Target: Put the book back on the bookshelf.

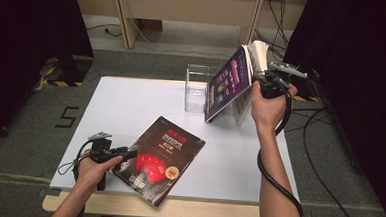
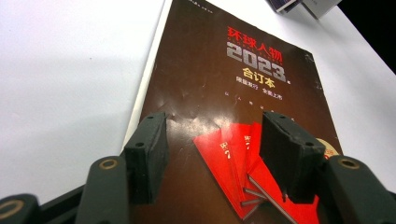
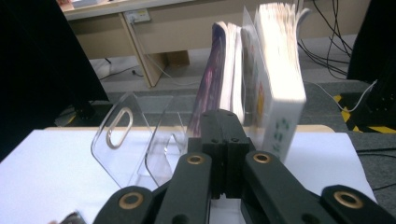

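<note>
Hovering with jaws apart over the near end of the dark book (image 2: 219, 116), the left gripper (image 2: 212, 154) grips nothing; that book lies flat at the table's (image 1: 131, 100) front, its long axis slanting from near-left to far-right. The right gripper (image 3: 227, 140) has its jaws pressed together, nothing visibly between them, just beside the purple book (image 1: 228, 83). This stands tilted, leaning against the white book (image 3: 280, 79), beside the clear rack (image 3: 130, 140) at the far right.
</note>
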